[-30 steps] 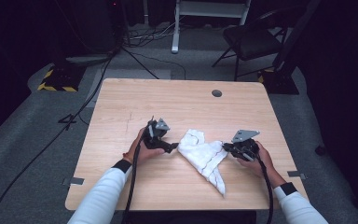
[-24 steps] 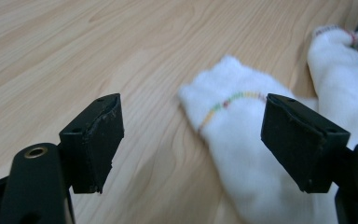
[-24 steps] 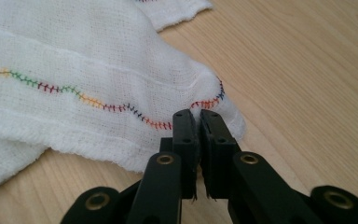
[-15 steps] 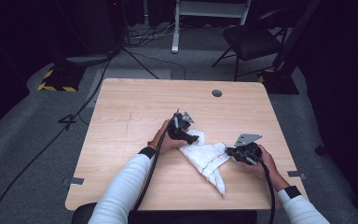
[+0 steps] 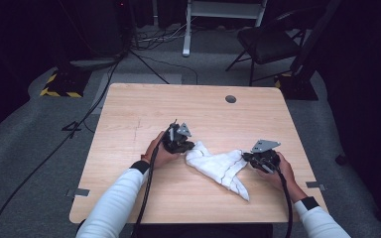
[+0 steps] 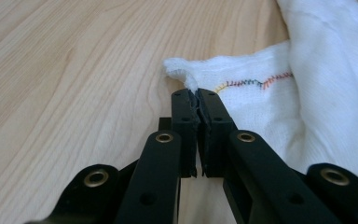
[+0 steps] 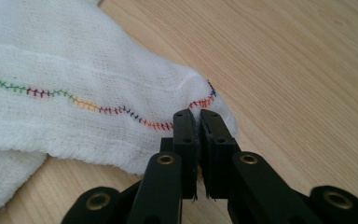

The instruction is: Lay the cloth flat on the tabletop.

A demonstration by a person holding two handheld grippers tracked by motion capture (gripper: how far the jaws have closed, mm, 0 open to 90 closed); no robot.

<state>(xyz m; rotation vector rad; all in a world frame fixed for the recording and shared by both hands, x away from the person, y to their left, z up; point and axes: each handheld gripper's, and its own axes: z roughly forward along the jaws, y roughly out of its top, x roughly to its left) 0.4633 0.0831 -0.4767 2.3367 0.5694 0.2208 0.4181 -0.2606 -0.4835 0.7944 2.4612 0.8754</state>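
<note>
My left gripper (image 5: 188, 147) has just closed, pinching the left corner of the white stitched cloth (image 5: 218, 166). My right gripper (image 5: 246, 157) clamps its right corner. Cloth lies mid-table (image 5: 144, 109), between both grippers.

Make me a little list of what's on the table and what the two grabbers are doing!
Thing: white cloth with rainbow stitching, crumpled
Surface: light wooden table
Left gripper: jaws just closed, pinching a cloth corner
Right gripper: shut on the cloth's stitched edge
Cloth position: between both grippers, lying on the table
Floor behind: black folding chair
</note>
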